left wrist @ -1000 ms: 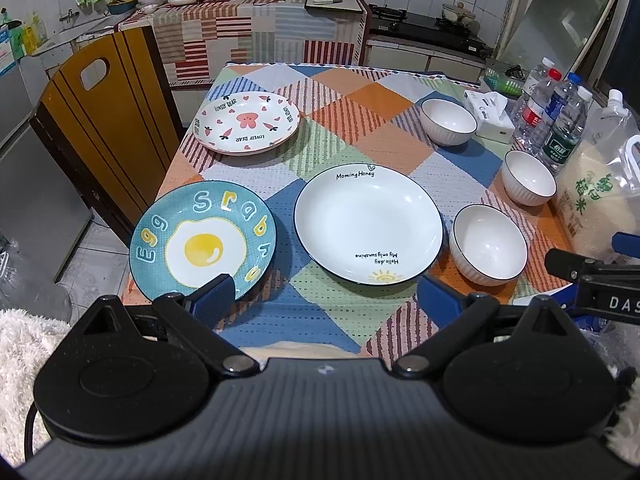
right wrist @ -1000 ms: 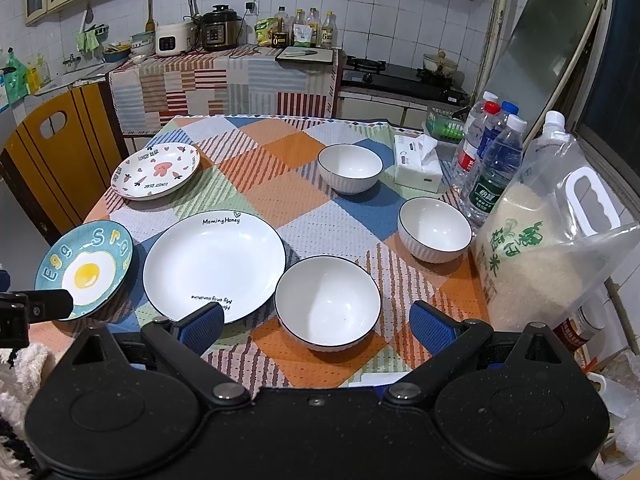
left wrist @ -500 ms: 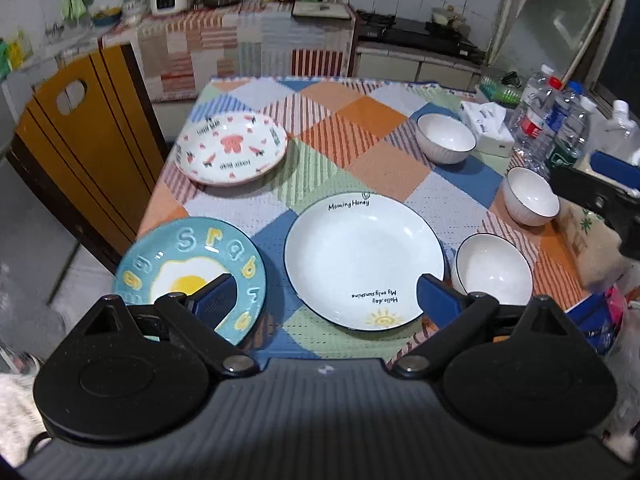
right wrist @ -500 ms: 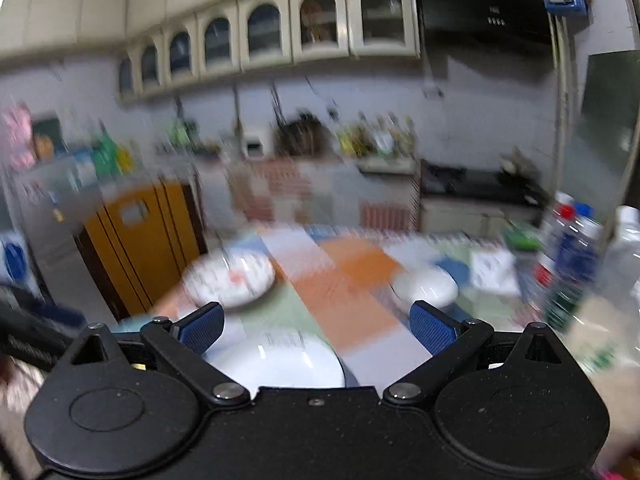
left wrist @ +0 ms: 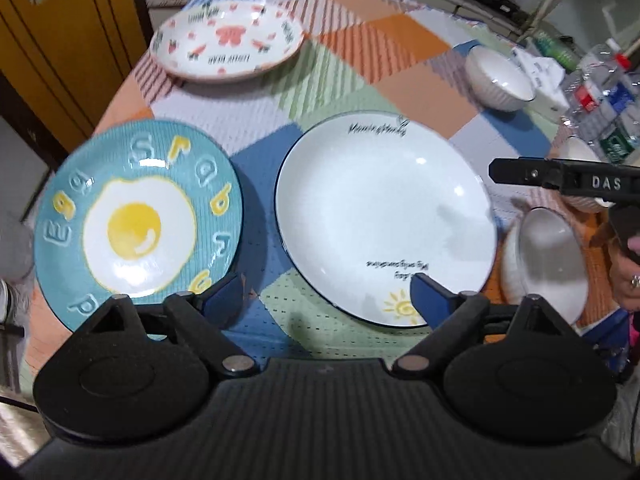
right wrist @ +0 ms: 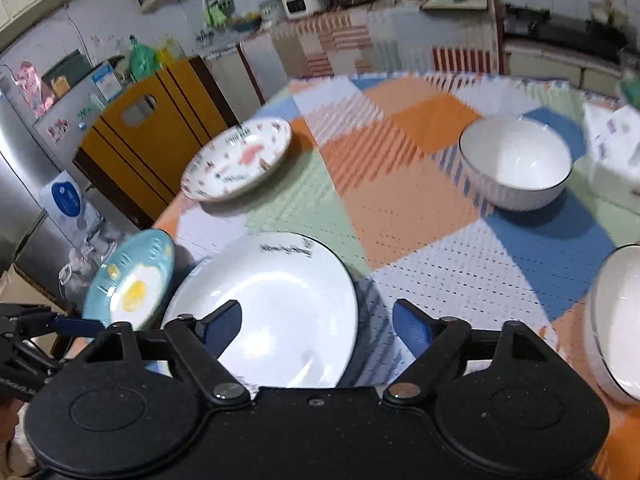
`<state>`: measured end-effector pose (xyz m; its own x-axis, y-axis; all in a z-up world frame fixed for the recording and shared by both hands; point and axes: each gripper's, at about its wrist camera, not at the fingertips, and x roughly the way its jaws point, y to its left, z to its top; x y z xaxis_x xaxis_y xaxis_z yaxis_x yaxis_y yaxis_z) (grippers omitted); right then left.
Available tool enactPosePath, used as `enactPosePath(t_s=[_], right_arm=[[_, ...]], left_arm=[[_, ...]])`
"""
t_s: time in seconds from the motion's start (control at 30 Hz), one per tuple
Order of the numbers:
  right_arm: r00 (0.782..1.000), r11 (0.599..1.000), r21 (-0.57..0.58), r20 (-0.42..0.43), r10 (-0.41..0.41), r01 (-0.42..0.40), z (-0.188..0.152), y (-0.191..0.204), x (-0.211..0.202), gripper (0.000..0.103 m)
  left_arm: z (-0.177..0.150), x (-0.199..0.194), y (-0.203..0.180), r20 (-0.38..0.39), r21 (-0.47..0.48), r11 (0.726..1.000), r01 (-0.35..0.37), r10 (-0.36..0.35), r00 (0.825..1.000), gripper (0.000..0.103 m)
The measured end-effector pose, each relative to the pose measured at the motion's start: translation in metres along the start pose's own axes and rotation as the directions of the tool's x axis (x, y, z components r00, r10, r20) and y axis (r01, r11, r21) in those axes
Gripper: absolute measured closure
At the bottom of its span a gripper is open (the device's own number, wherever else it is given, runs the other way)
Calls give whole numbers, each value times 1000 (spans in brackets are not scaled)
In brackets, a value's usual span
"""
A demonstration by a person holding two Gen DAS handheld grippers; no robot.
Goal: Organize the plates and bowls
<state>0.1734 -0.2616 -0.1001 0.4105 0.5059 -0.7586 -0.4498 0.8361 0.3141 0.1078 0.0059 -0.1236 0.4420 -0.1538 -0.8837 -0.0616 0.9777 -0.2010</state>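
A teal fried-egg plate (left wrist: 138,224) lies at the table's near left, a large white plate (left wrist: 384,220) beside it, and a bear-print plate (left wrist: 226,42) farther back. Three white bowls sit on the right: near (left wrist: 544,256), middle (left wrist: 582,156), and far (left wrist: 500,78). My left gripper (left wrist: 328,296) is open and empty, low over the near edge between the teal and white plates. My right gripper (right wrist: 316,326) is open and empty over the white plate's (right wrist: 264,304) right side; one finger (left wrist: 560,176) shows in the left wrist view.
A checked cloth (left wrist: 372,56) covers the table. A wooden chair (right wrist: 152,120) stands at the left. A tissue box (right wrist: 612,148) and water bottles (left wrist: 608,92) sit at the far right. A kitchen counter (right wrist: 360,28) runs behind.
Both grippers have moved forward and down toward the table. The right gripper swung from pointing up at the cabinets to over the white plate. The plates and bowls have not moved.
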Motion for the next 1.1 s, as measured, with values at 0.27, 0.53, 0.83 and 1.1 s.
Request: enactPosePath(t_s=[0.27, 0.53, 0.83, 1.1], right_arm=[[990, 1000, 8, -138, 26, -25, 5, -21, 45, 34], [973, 992, 93, -207, 100, -83, 5, -40, 63, 76], [970, 985, 105, -190, 152, -134, -2, -44, 62, 87], [973, 987, 45, -166, 159, -154, 4, -43, 57, 87]], left_arm=[[-4, 37, 14, -81, -47, 999, 13, -17, 997, 25], [-4, 51, 14, -117, -91, 994, 53, -64, 991, 50], [-1, 56, 4, -84, -62, 997, 46, -51, 995, 73], [15, 48, 5, -80, -61, 995, 78, -82, 993, 73]])
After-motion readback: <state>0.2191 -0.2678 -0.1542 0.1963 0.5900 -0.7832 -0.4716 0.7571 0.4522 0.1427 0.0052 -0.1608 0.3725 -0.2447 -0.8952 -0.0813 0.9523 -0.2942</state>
